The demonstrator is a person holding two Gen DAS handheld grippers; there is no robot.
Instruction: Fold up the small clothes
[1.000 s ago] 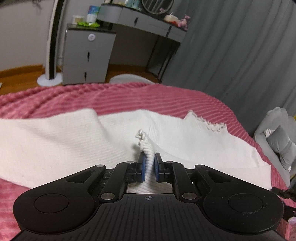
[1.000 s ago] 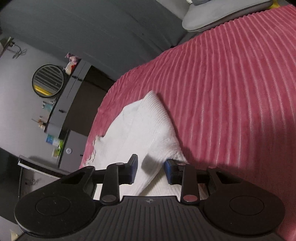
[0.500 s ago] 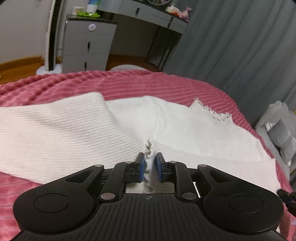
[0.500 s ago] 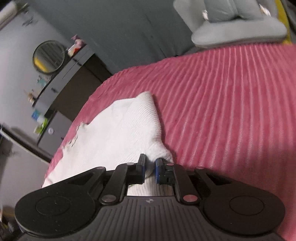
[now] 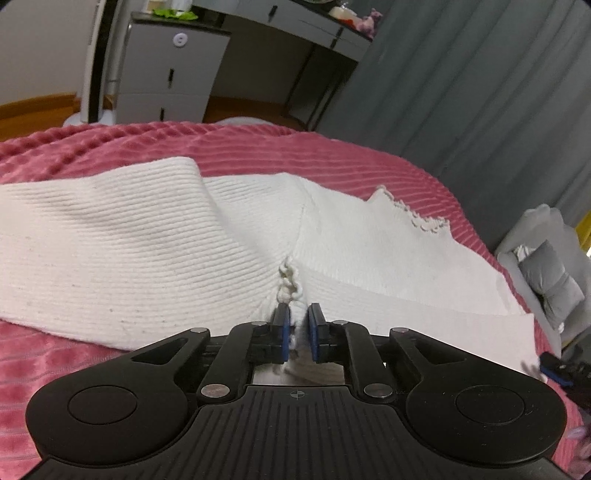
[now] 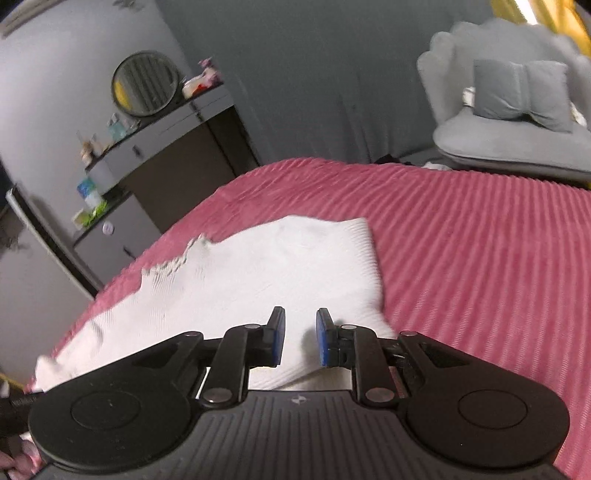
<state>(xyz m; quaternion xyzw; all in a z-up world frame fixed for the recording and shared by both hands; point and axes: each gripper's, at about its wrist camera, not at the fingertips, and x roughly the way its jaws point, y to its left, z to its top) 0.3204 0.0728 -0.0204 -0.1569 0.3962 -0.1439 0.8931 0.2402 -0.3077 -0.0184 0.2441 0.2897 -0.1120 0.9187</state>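
Observation:
A white ribbed knit garment [image 5: 155, 251] lies spread on the pink ribbed bedspread [image 5: 44, 369]. My left gripper [image 5: 297, 326] is shut on a bunched, knotted edge of the garment at its near side. In the right wrist view the garment [image 6: 258, 273] lies flat with a scalloped edge at the left. My right gripper [image 6: 299, 336] is open just above the garment's near corner, with nothing between the blue pads.
A grey drawer cabinet [image 5: 166, 74] and a dressing table [image 5: 306, 26] stand beyond the bed, with a grey curtain [image 5: 480, 92] to the right. A grey chair with a cushion [image 6: 517, 110] stands past the bed's far right side. A round mirror [image 6: 146, 83] sits on the dresser.
My right gripper shut on the garment half a second ago and has since opened and let it go. My left gripper has lowered the pinched edge towards the bed, and the garment lies flatter.

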